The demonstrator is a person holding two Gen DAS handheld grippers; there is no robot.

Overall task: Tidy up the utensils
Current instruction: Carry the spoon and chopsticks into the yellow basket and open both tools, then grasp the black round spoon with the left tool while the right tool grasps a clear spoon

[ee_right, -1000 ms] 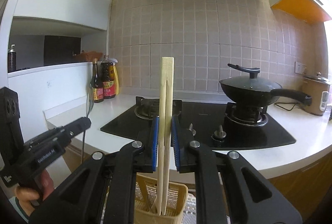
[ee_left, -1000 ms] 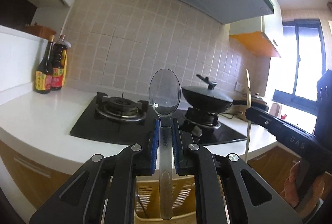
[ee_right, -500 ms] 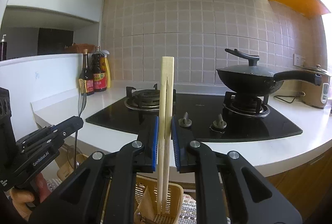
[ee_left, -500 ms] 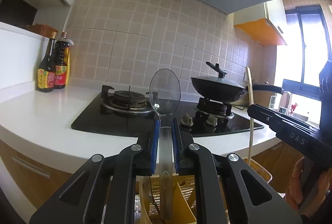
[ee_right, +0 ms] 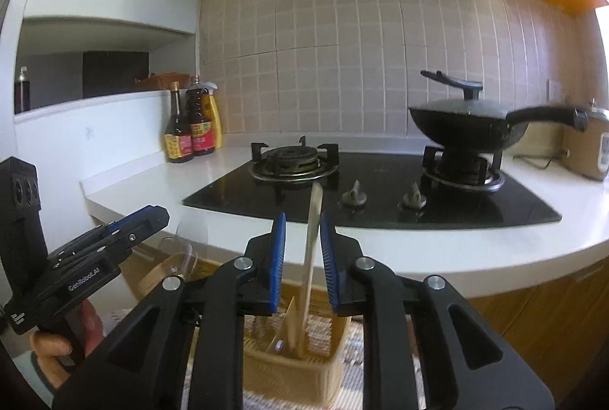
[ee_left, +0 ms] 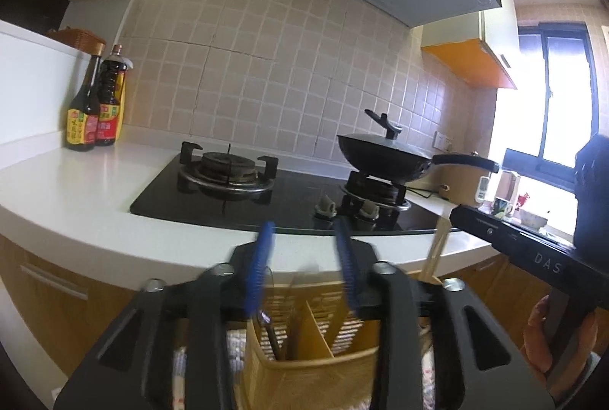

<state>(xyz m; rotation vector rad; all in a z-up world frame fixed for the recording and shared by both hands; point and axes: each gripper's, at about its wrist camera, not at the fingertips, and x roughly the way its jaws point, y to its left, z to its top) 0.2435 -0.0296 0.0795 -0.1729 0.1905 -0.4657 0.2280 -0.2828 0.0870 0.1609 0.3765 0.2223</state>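
Released since a second ago: spoon (ee_right: 182, 250) and chopsticks (ee_right: 311, 258), both dropped into basket (ee_right: 289, 368) compartments for sorted storage. Left gripper (ee_left: 304, 269) spread, empty. Right gripper (ee_right: 301, 258) spread, chopsticks leaning loose between pads.

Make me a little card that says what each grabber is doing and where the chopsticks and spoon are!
Left gripper: jaws open, nothing between them, above the left basket
Right gripper: jaws open, chopsticks in the gap
Chopsticks: standing tilted in the right basket
Spoon: clear, blurry, beside the left gripper; resting spot unclear
Behind: stove, lidded black wok, sauce bottles
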